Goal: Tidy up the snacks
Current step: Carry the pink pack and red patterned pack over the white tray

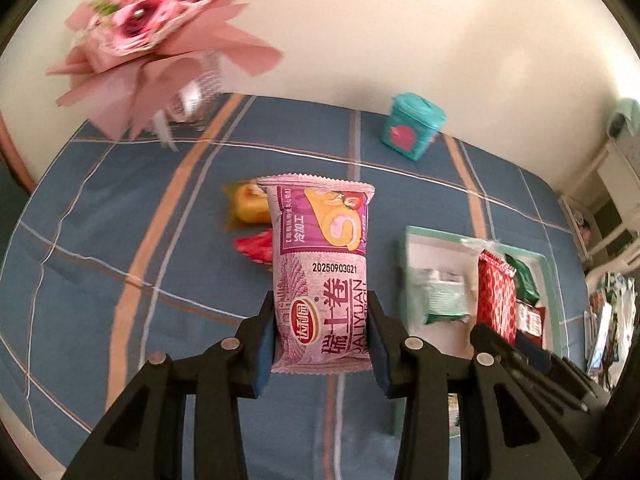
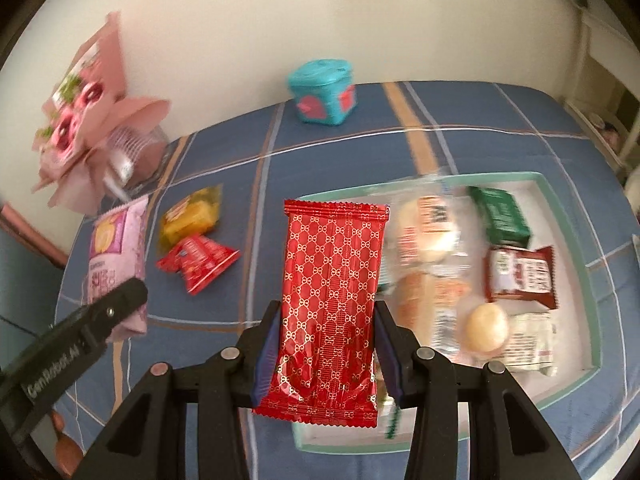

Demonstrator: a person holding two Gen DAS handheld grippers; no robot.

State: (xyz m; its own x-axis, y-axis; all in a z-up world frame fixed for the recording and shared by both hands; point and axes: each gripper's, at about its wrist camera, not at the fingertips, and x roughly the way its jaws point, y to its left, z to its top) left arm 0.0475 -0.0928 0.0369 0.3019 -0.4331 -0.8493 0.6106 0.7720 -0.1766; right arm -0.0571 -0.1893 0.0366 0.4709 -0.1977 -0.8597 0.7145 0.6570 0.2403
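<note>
My left gripper (image 1: 322,320) is shut on a pink Swiss-roll cake packet (image 1: 320,264), held upright above the blue plaid cloth. In the right wrist view that same pink packet (image 2: 116,248) and the left gripper (image 2: 116,300) show at the left. My right gripper (image 2: 326,324) is shut on a red patterned wafer packet (image 2: 332,296), lifted over the near-left rim of the pale green tray (image 2: 576,240). The tray (image 1: 408,240) holds several wrapped snacks. A yellow snack packet (image 2: 192,216) and a small red packet (image 2: 200,262) lie on the cloth to the tray's left.
A teal tin (image 2: 322,94) with pink hearts stands at the back by the wall. A pink paper flower bouquet (image 1: 148,36) leans at the back left. White furniture (image 1: 612,200) stands past the table's right edge.
</note>
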